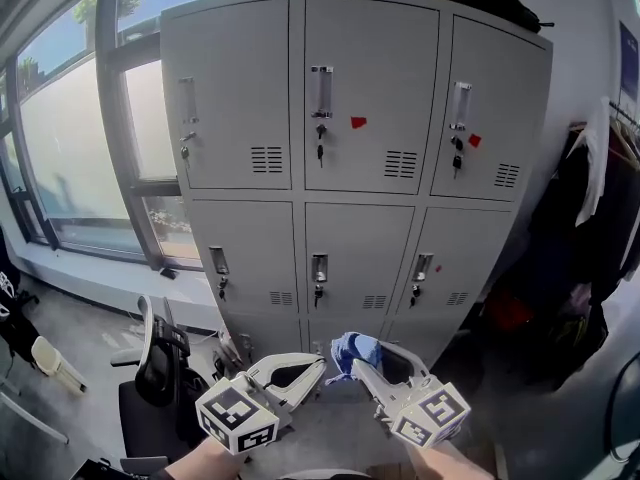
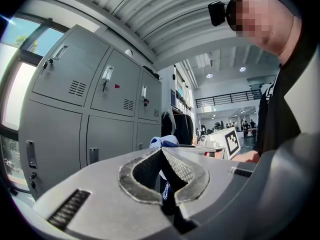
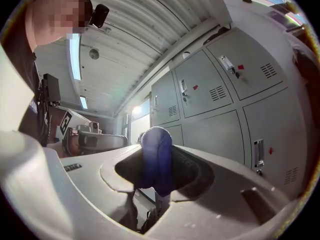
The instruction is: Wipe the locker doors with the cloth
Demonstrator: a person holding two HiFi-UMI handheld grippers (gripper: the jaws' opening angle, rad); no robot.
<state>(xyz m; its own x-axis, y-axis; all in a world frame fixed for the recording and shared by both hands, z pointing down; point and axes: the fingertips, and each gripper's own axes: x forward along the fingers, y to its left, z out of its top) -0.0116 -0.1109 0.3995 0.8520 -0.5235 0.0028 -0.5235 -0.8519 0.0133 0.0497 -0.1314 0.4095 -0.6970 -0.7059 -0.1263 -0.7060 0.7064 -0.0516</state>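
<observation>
Right gripper clamped on blue cloth, bunched forward as a wiping pad. Left gripper closed, empty, idle lower centre. Locker doors not contacted yet.

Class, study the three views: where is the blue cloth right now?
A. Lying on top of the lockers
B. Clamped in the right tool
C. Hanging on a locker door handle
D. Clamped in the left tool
B: the right gripper view shows the blue cloth pinched between the right tool's jaws, while the left tool's jaws meet empty.
</observation>
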